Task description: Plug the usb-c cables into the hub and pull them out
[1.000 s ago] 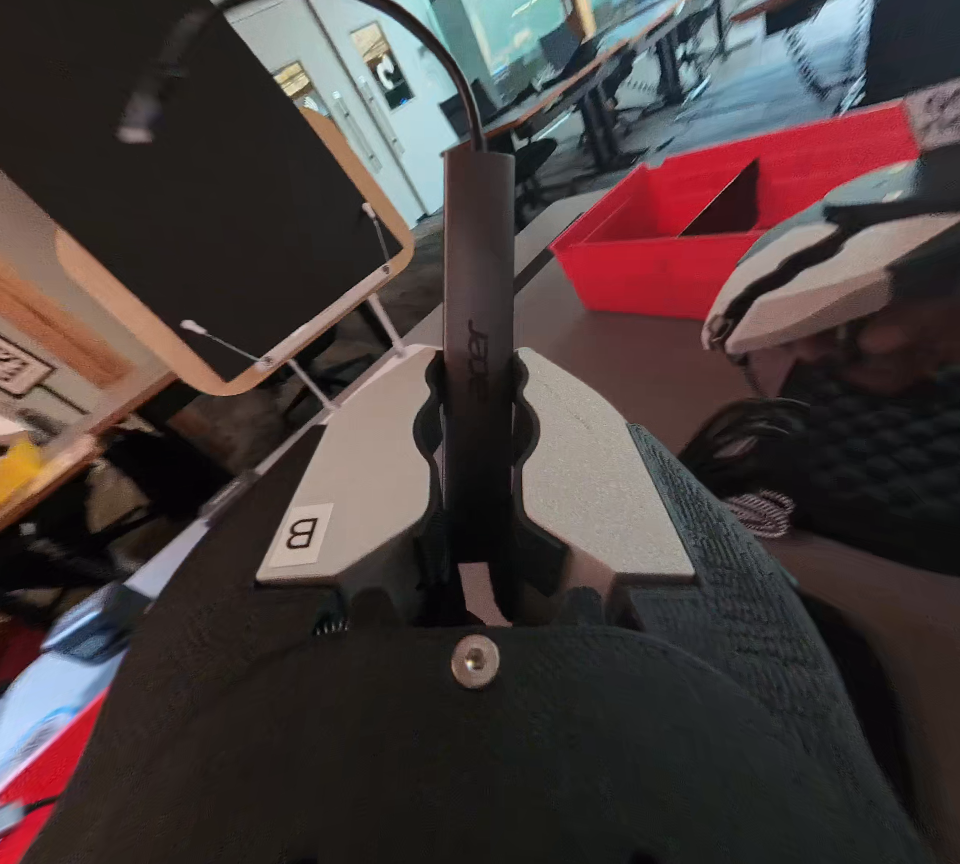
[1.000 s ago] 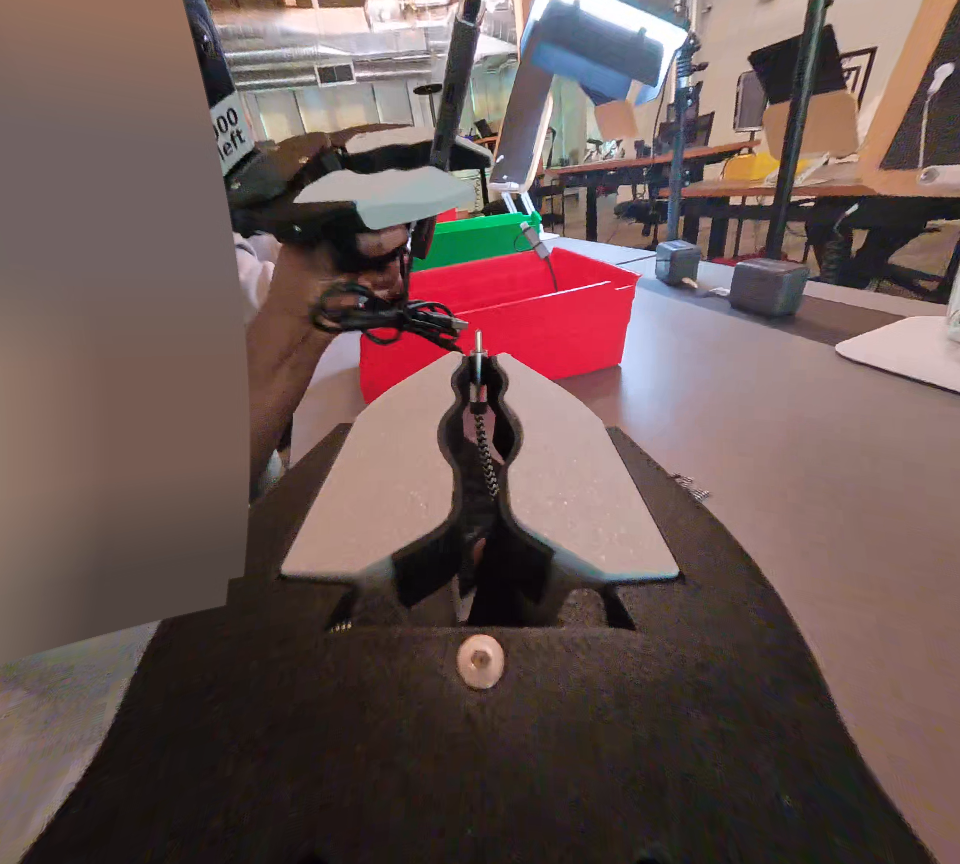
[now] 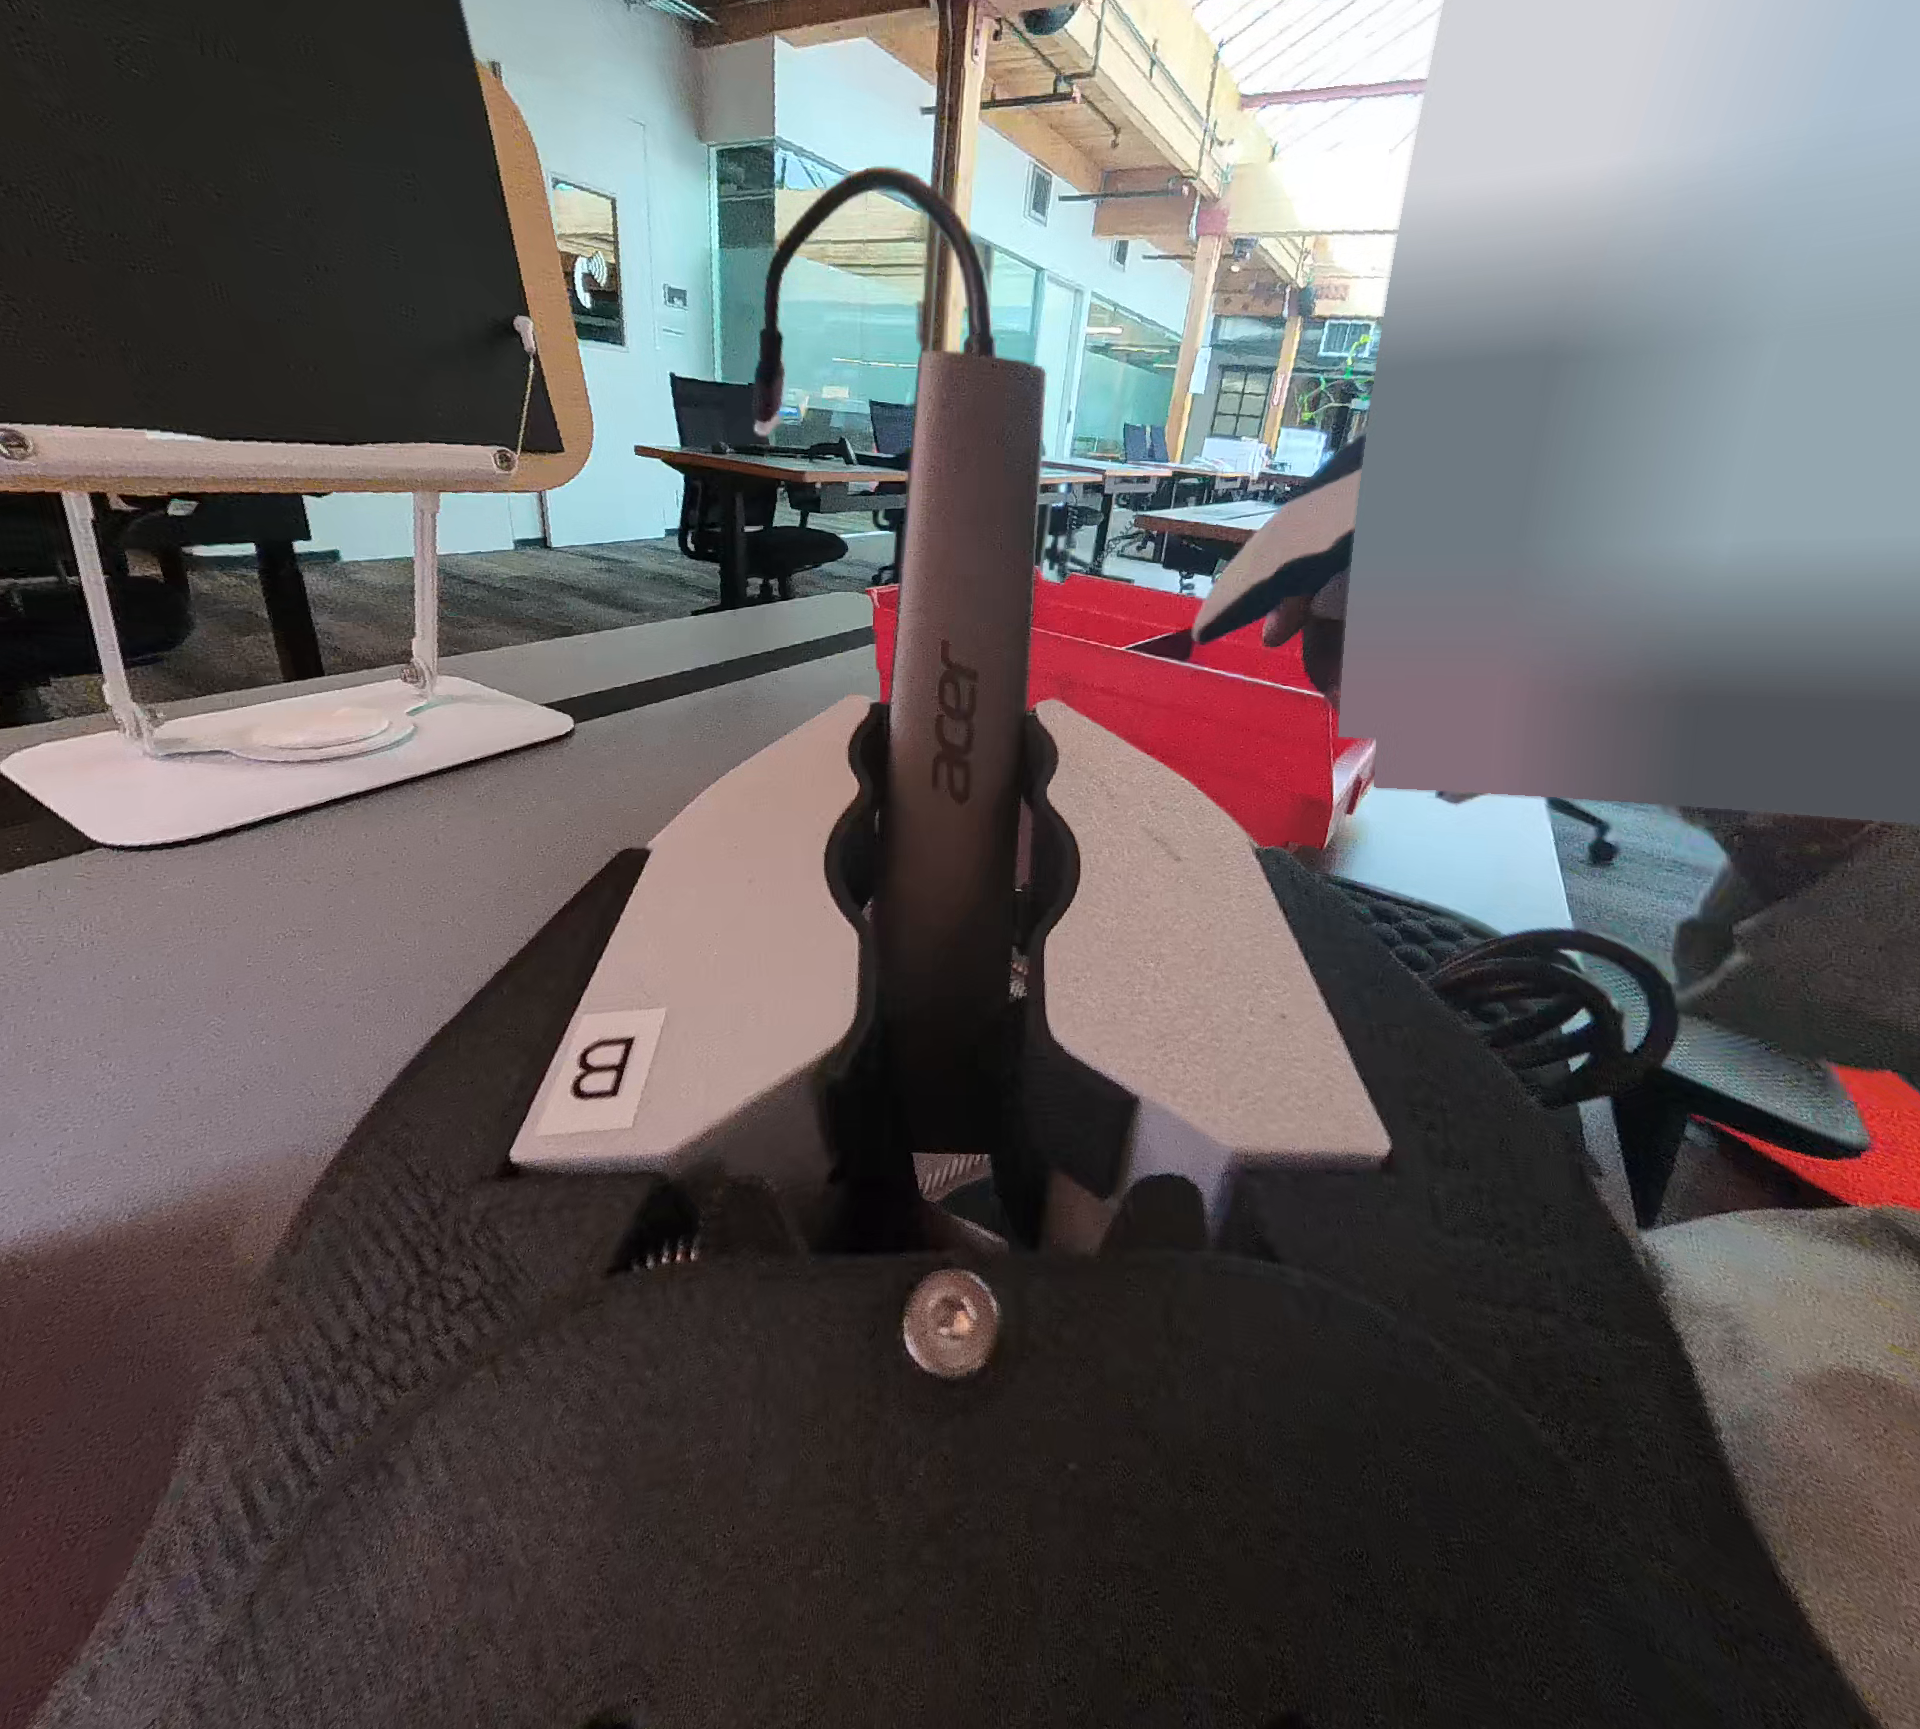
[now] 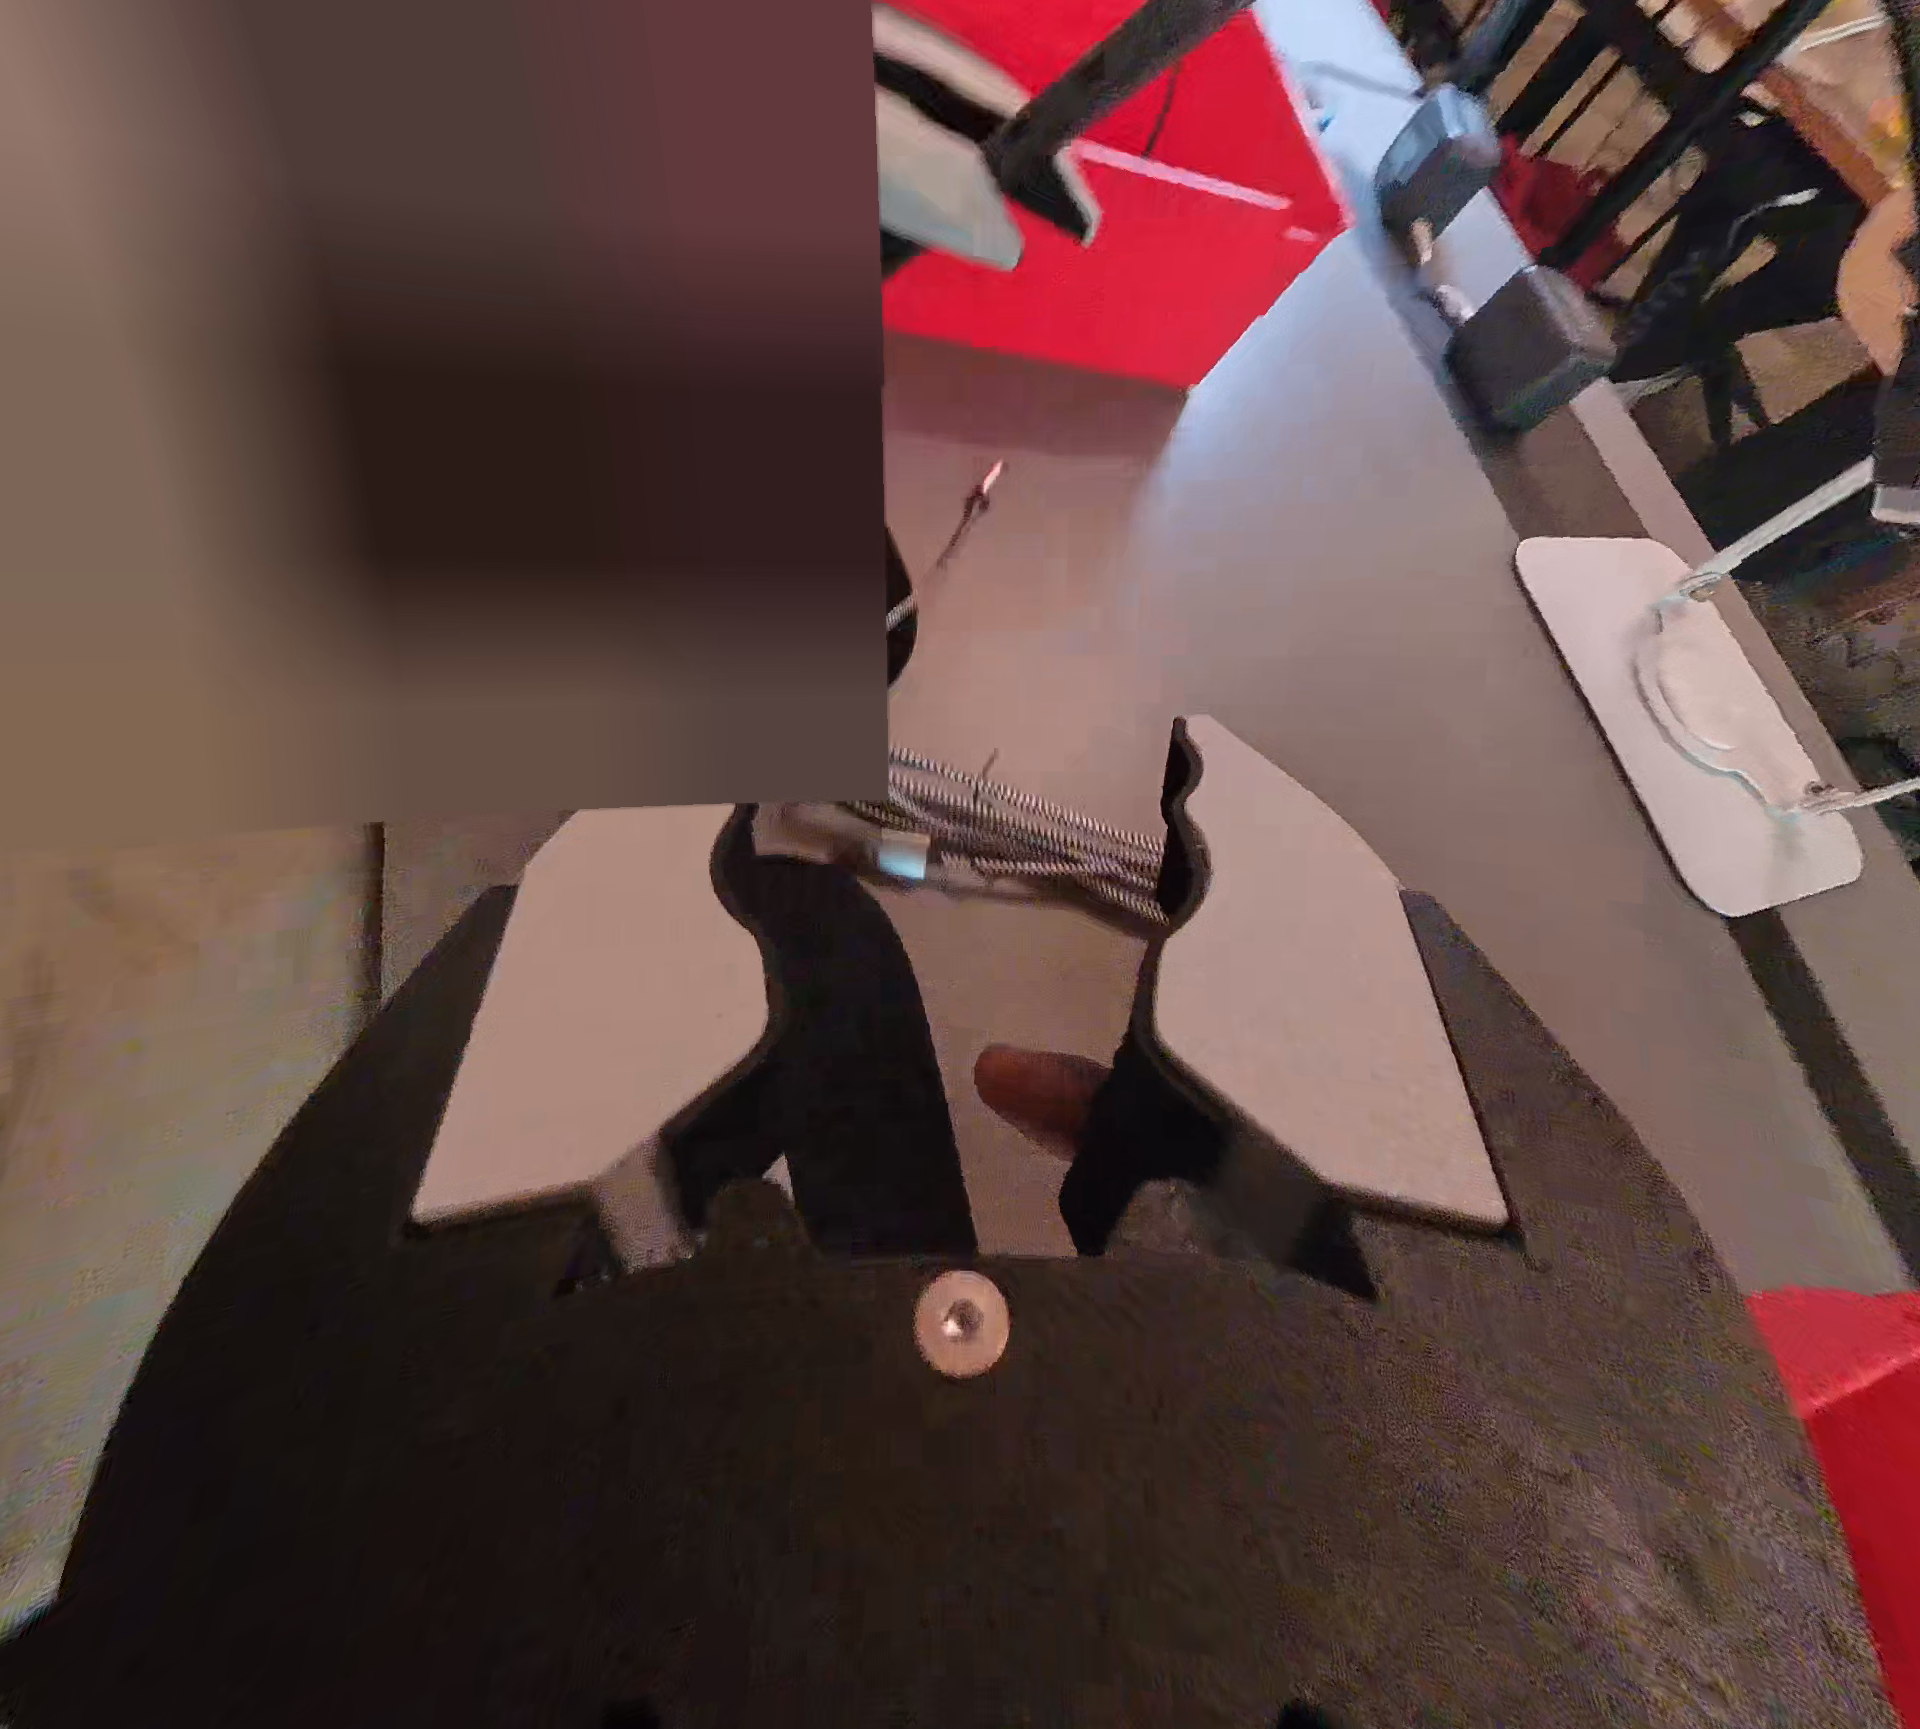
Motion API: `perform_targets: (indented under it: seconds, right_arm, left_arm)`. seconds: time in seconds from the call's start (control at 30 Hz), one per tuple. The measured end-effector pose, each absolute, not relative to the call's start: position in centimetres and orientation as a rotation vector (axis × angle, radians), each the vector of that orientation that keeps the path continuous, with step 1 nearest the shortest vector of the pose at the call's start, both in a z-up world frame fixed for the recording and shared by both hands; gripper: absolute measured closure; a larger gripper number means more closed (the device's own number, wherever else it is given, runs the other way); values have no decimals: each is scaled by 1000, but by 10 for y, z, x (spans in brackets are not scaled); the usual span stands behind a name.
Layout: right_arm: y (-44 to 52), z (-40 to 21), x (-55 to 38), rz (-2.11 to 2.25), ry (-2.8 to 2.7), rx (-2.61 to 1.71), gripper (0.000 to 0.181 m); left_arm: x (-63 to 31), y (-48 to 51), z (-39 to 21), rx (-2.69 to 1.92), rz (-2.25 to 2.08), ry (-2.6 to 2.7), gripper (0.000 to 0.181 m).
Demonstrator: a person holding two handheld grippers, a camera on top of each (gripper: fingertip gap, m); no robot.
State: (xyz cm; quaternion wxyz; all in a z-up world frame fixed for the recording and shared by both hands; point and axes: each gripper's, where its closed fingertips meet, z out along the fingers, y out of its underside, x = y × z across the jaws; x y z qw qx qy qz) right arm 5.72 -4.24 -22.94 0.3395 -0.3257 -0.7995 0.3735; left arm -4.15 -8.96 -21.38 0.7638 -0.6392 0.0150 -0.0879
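Note:
My left gripper [image 3: 951,713] is shut on a grey bar-shaped hub [image 3: 961,557] and holds it upright above the table. The hub's short black lead [image 3: 883,193] loops over its top. The hub also shows in the right wrist view [image 4: 1132,48], tilted, in the left gripper's fingers [image 4: 935,162]. My right gripper [image 4: 961,786] is open and empty, low over the grey table [image 4: 1299,599]. A black-and-white braided cable [image 4: 1039,832] lies on the table across the gap between its fingertips, with its silver plug [image 4: 904,853] near the left finger.
A red bin [image 3: 1164,713] stands behind the hub; it also shows in the right wrist view [image 4: 1091,266]. A coil of black cable [image 3: 1538,1004] hangs at right. A white stand base [image 4: 1683,723] and two dark chargers [image 4: 1527,349] sit along the table edge. A thin cable end [image 4: 977,495] lies nearby. Across from one pair of fingers to the other is roughly 12 centimeters.
My right gripper has opened and let go of the braided cable, which now lies on the table; it has tilted down. The left gripper has swung round, still holding the hub.

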Motion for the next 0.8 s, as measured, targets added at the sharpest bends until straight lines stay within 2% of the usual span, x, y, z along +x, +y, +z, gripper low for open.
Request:
perform_targets:
  seconds: [0.03, 0.17, 0.23, 0.27, 0.37, 0.43, 0.8]
  right_arm:
    - [-41, -236, 61, 860, -2188, -777, 106]
    - [-35, -253, 58, 537, -2422, -399, 139]
    - [-28, -267, 52, 423, -2505, -306, 150]
    - [-24, -278, 53, 376, -2583, -299, 149]
    - [-13, -302, 48, 233, -2704, -245, 123]
    - [-8, -314, 38, 172, -2721, -169, 113]
    - [-1, -360, -5, 246, -2975, -69, 112]
  left_arm:
    - [-40, -90, -214, -1392, -186, 49, 159]
    - [-31, -89, -212, -1393, -150, 108, 159]
    - [-30, -89, -211, -1387, -140, 108, 159]
    - [-30, -90, -212, -1387, -144, 105, 159]
    - [-33, -92, -212, -1388, -142, 90, 159]
    - [-35, -91, -211, -1380, -133, 85, 159]
    - [-36, -91, -210, -1367, -216, 57, 159]
